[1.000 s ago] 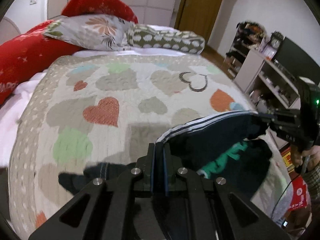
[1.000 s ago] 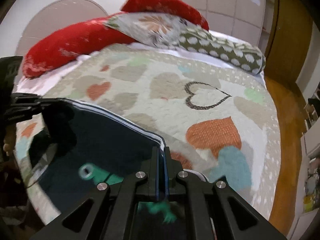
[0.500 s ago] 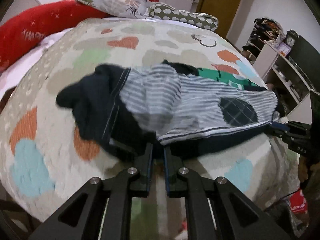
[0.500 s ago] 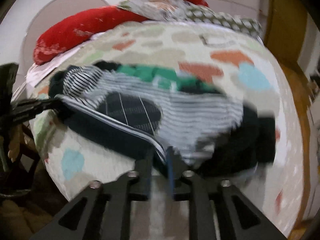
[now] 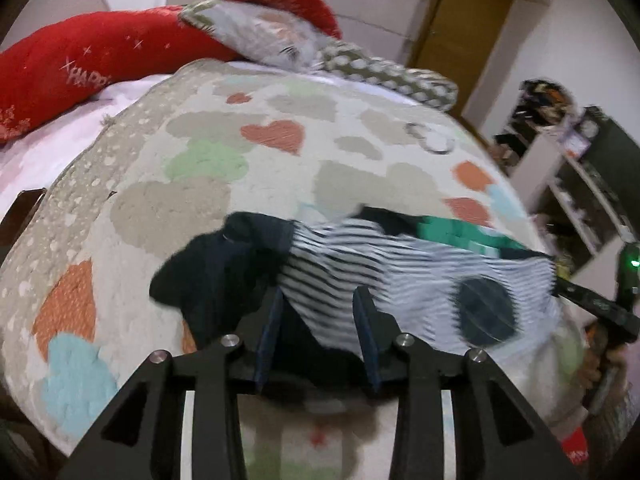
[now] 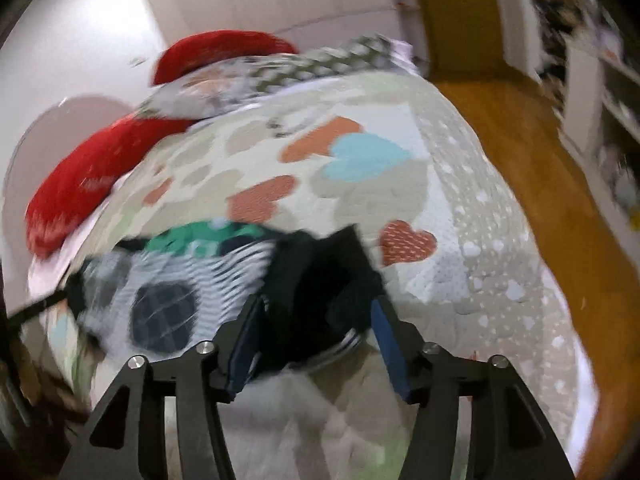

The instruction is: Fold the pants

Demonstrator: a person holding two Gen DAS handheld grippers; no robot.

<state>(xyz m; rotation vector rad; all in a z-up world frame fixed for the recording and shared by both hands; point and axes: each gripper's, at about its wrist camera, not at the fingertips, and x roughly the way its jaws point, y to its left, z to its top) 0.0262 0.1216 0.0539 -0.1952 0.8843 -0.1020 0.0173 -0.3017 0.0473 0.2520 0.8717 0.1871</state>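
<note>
— How did the left gripper (image 5: 318,300) stand?

— Its jaws were spread apart, with nothing pinched between them; the near edge of the pants (image 5: 360,276) lay in the gap, loose on the quilt (image 5: 168,208).

— And the right gripper (image 6: 316,320)?

— Spread as well, wider if anything. The dark end of the pants (image 6: 316,280) sat between its blue-padded fingers (image 6: 390,344), but neither pad pressed on the cloth (the frame was blurred, yet the gap showed plainly).

— Where did the pants lie?

— Across the near part of the bed, on the heart-patterned quilt. They were inside out: a grey-striped lining with a dark round patch, a dark bunched end at one side, a strip of green showing along the far edge.

— What lay beyond them?

— A long red cushion (image 5: 80,64) at the head of the bed, with a flowered pillow (image 5: 260,40) and a dotted bolster (image 5: 384,76) leaning beside it. Further off stood a wooden door (image 5: 460,28) and a white shelf unit (image 5: 580,192) against the wall.
</note>
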